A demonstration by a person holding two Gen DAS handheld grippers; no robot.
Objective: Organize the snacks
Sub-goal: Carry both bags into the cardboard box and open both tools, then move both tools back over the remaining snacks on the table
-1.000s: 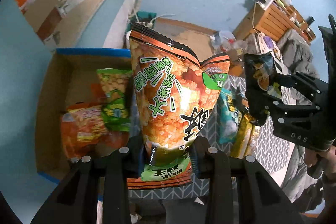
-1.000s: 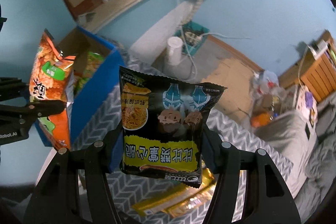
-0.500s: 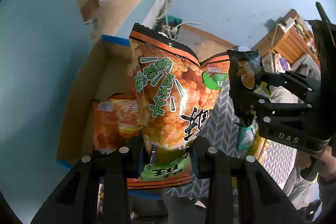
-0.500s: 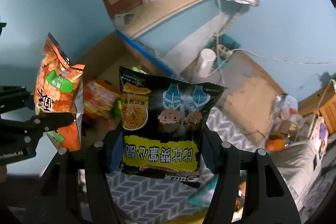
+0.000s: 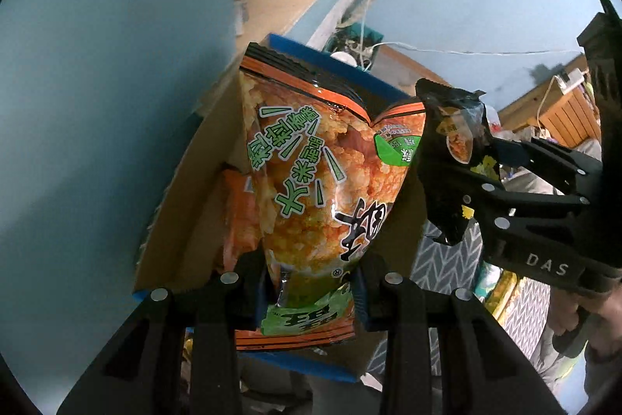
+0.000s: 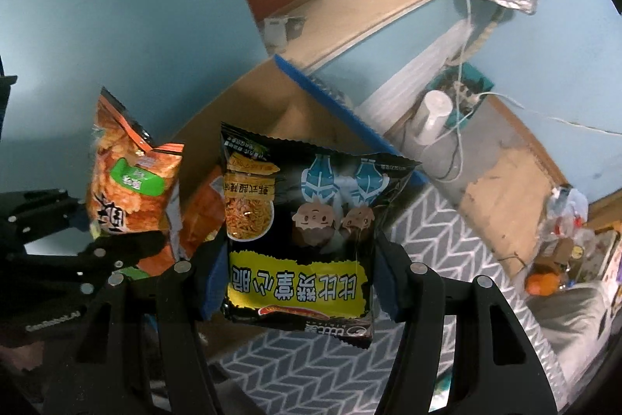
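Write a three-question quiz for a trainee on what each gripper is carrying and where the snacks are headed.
1. True or false: the left gripper is shut on the orange rice cracker bag.
2. Which bag does the right gripper hold? A) a green pea snack bag B) the black noodle snack bag C) nothing
3. Fill in: below both bags lies the cardboard box with a ____ rim, already holding an orange snack bag.

Key
1. True; the bag's lower end is clamped between the pads.
2. B
3. blue
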